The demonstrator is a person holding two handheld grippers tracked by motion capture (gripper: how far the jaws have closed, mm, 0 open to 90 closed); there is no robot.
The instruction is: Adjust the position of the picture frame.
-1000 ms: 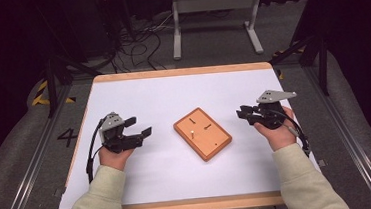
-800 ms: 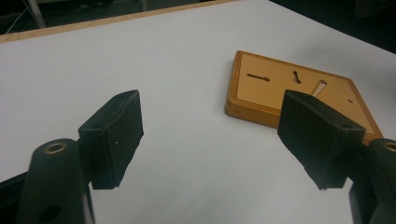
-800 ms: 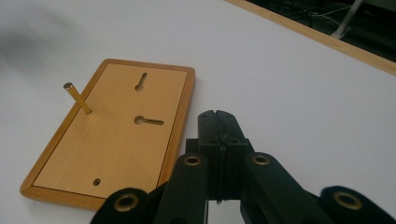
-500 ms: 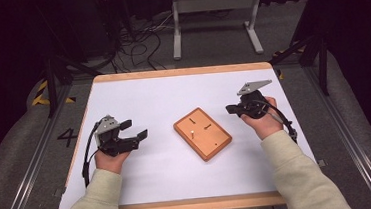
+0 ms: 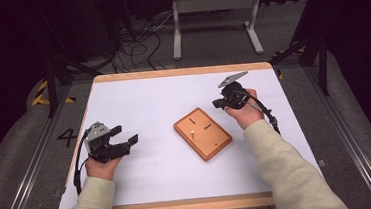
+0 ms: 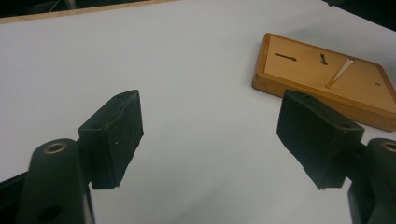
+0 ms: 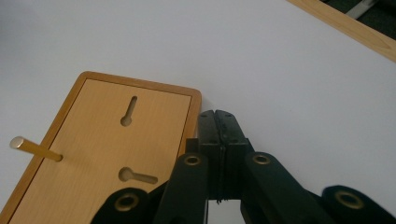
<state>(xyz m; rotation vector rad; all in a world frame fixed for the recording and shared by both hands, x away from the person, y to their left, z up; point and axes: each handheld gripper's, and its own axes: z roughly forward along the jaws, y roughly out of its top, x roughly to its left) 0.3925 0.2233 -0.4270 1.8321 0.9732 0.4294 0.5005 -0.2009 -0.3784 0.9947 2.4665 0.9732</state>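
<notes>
Looking down from the high view first: the right gripper (image 5: 219, 103) has slid in toward the wooden board (image 5: 202, 133) compared with a second ago, when it sat well off to the board's right. Now it's just beside the board's far right corner, and its jaws have just been closing with nothing between them. The left gripper (image 5: 130, 142) has edged a little nearer the person and hangs well to the left of the board, jaws apart. The board lies about mid-table, turned at an angle, same spot as before, with a small peg (image 5: 191, 132) standing in it.

My read (just a guess) is that the right hand is lining up on the board or its peg, so the real work hasn't started.

Left gripper view: both pads (image 6: 115, 133) stand wide apart over bare white surface, empty, and the board (image 6: 322, 79) sits beyond and to the right, with its peg (image 6: 339, 74) leaning up pale.

Right gripper view: the jaws are pressed together with nothing pinched, tips right at the board's (image 7: 100, 140) corner edge (touching or just short, can't tell). The brass-coloured peg (image 7: 35, 148) sticks out near the board's left edge, and two keyhole slots (image 7: 129, 111) are cut into the face.

Surface-wise, the table (image 5: 138, 98) is a white sheet with a wooden rim. Beyond the board's far side the room is dark, with cables (image 5: 138, 38) on the floor and a grey metal stand (image 5: 214, 12).
</notes>
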